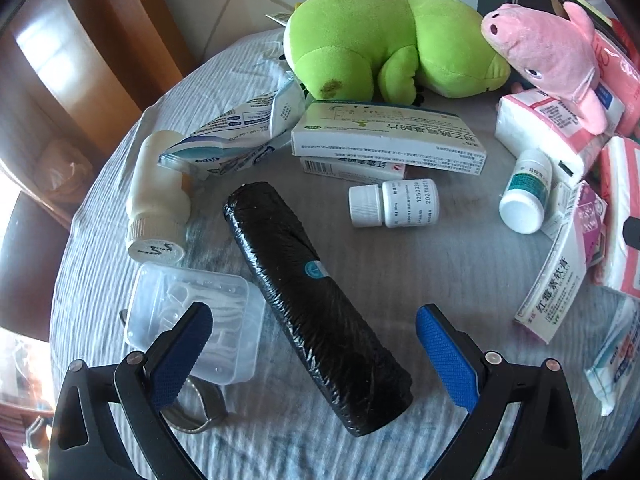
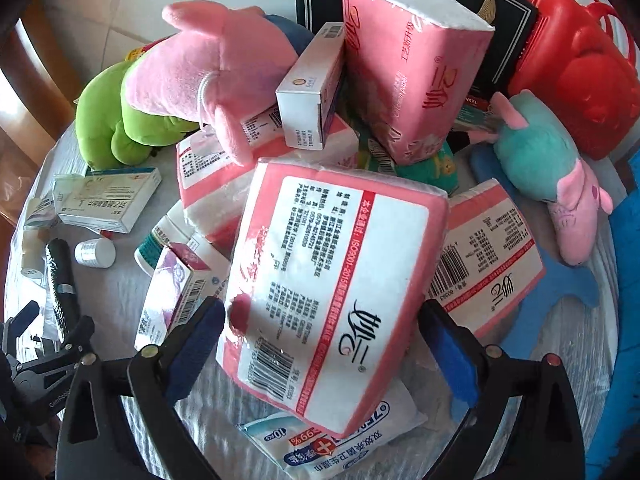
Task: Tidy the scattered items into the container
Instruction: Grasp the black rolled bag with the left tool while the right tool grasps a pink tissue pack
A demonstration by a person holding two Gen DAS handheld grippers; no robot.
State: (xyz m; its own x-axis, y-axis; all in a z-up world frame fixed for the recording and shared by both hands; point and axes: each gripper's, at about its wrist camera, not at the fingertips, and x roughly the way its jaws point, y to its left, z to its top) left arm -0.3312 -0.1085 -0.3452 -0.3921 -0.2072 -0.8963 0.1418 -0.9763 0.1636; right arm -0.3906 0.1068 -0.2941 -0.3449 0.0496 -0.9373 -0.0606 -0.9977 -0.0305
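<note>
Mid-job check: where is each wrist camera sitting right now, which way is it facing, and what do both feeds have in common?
Left wrist: on the left gripper, looking steeply down at the black roll between its open blue pads; only its own fingers show.
Right wrist: on the right gripper, looking steeply down at a pink tissue pack between its wide-open fingers; the left gripper shows at lower left.
Shared: the black roll, green plush, pink pig plush, white pill bottle.
</note>
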